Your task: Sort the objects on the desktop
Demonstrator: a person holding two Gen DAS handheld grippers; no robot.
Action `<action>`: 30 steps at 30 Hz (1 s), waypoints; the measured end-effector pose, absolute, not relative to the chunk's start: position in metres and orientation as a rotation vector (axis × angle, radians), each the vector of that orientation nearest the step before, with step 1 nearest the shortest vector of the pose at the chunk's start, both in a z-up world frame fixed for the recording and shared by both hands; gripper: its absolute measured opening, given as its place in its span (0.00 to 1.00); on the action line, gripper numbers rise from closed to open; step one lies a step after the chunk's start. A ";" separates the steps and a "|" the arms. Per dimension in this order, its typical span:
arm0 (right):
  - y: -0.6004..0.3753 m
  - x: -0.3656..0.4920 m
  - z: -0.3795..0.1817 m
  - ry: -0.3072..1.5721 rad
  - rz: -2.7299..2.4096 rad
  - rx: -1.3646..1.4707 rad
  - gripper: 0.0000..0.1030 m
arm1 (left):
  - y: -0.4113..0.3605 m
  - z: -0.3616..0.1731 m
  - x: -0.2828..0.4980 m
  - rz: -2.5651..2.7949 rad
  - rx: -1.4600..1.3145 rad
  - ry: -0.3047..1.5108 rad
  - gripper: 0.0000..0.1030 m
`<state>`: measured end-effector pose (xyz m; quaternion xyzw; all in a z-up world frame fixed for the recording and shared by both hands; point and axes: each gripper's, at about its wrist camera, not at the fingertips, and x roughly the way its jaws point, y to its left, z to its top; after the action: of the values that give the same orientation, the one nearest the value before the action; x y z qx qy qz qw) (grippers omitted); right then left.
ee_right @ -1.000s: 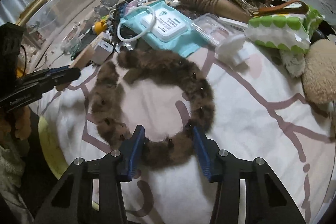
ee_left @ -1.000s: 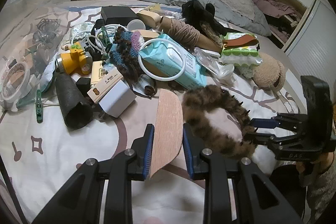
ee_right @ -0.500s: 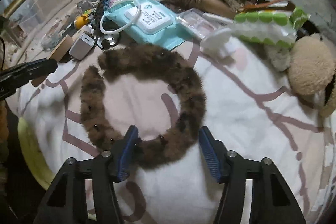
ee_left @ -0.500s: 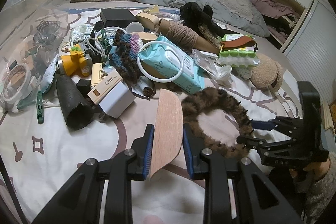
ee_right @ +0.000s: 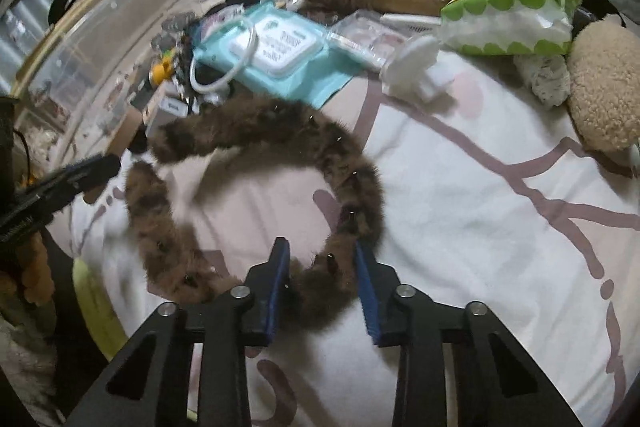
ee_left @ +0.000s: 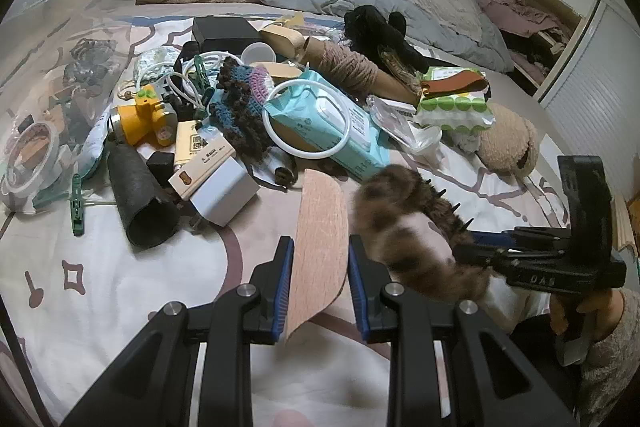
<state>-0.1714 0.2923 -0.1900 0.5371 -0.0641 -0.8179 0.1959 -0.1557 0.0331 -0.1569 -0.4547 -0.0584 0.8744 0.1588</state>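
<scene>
Progress is judged early: most clutter is seen unsorted on the patterned bedsheet (ee_left: 120,291). From the left, a clear plastic storage bin (ee_left: 52,27) holding a few small items, a yellow toy camera (ee_left: 140,119) and a teal wet-wipe pack (ee_left: 332,123) are noted. The left gripper (ee_left: 320,283) is closed on a flat curved wooden piece (ee_left: 320,247). The right gripper (ee_right: 322,287) is clamped on a brown furry spiked headband (ee_right: 256,147), raised and motion-blurred. The bin's contents cannot be fully identified, and its far side is cut off.
</scene>
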 end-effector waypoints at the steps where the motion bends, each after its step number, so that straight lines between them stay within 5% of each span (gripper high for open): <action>1: 0.295 -0.170 -0.189 -0.198 -2.296 1.499 0.28 | 0.032 -0.156 -0.156 2.502 -1.298 -0.169 0.26; 11: 0.308 -0.169 -0.176 -0.298 -2.332 1.454 0.19 | 0.024 -0.149 -0.154 2.520 -1.265 -0.200 0.26; 17: 0.299 -0.166 -0.175 -0.184 -2.388 1.498 0.17 | 0.022 -0.146 -0.153 2.521 -1.251 -0.207 0.26; 25: 0.285 -0.165 -0.195 -0.066 -2.399 1.645 0.30 | 0.020 -0.144 -0.153 2.518 -1.241 -0.215 0.26; 30: 0.286 -0.168 -0.201 -0.108 -2.381 1.645 0.30 | 0.020 -0.144 -0.152 2.520 -1.241 -0.213 0.26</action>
<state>-0.1677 0.2865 -0.2010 0.5636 -0.0372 -0.8161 0.1224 -0.1524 0.0197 -0.1439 -0.4348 -0.0746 0.8827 0.1617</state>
